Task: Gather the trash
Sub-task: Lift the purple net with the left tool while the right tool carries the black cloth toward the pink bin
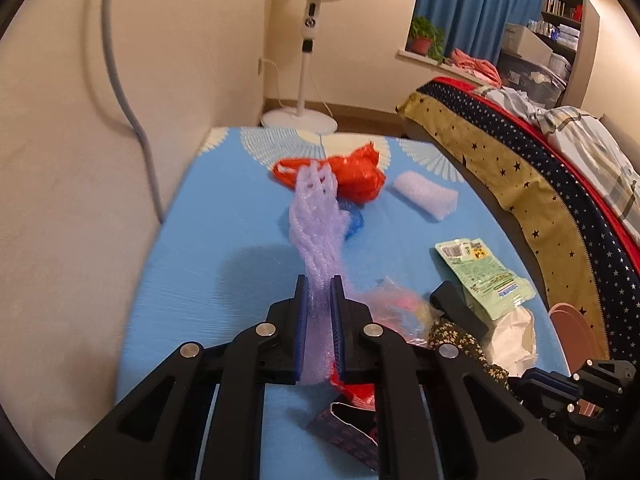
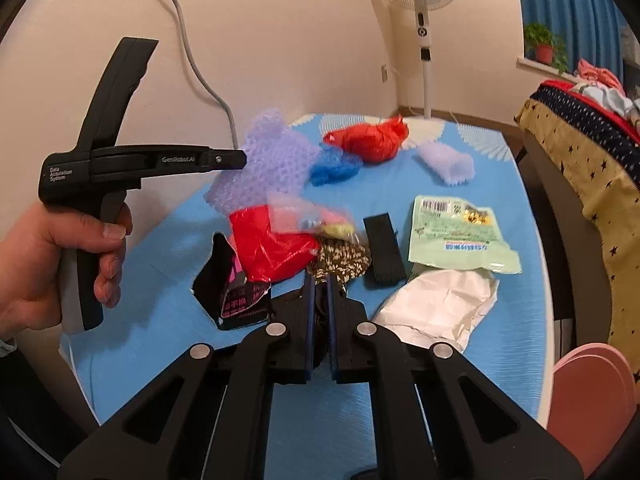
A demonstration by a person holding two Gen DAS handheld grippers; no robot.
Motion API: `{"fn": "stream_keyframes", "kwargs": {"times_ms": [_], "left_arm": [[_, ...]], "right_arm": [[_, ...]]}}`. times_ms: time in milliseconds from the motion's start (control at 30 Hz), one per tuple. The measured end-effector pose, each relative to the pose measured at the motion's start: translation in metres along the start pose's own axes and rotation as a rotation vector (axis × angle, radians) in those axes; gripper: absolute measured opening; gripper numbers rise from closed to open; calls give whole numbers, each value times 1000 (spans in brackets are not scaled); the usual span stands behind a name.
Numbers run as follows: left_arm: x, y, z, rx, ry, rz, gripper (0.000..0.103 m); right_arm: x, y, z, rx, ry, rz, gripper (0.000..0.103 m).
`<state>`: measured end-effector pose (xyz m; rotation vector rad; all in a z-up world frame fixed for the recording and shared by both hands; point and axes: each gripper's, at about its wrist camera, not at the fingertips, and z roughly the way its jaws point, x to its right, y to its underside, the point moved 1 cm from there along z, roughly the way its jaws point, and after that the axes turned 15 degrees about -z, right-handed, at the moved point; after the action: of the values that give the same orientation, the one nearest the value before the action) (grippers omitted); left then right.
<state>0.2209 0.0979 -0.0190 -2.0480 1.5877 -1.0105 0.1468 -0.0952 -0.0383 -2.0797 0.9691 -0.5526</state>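
The long lilac foam fruit net (image 1: pixel 318 216) is pinched by the left gripper (image 1: pixel 319 292), trailing straight ahead of its tips; the dark floral cloth scrap (image 2: pixel 340 260) is clamped by the right gripper (image 2: pixel 319 280).

We see a blue table (image 2: pixel 168 312) bearing a red bag (image 2: pixel 374 140), a white foam sleeve (image 2: pixel 446 164), a green packet (image 2: pixel 456 236), crumpled white paper (image 2: pixel 440 308) and a black strip (image 2: pixel 384 250)
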Motion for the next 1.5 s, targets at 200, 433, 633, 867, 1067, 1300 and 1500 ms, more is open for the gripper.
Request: {"fn": "stream_keyframes", "kwargs": {"times_ms": [200, 433, 633, 867, 1067, 1300, 1500], "left_arm": [[6, -1, -32, 56, -3, -5, 11], [17, 14, -65, 102, -17, -35, 11], [32, 33, -97, 150, -9, -39, 11], [34, 64, -124, 181, -26, -97, 11], [39, 81, -137, 196, -46, -98, 11], [47, 87, -143, 203, -29, -91, 11], [56, 90, -145, 204, -10, -75, 11]], "right_arm": [[-5, -8, -27, 42, 31, -16, 6], [-11, -13, -54, 90, 52, -23, 6], [-14, -18, -83, 140, 64, -27, 5], [-10, -19, -107, 173, 78, -11, 5], [-7, -22, -124, 195, 89, -1, 5], [-2, -25, -143, 222, 108, 3, 5], [7, -25, -156, 225, 136, 15, 6]]}}
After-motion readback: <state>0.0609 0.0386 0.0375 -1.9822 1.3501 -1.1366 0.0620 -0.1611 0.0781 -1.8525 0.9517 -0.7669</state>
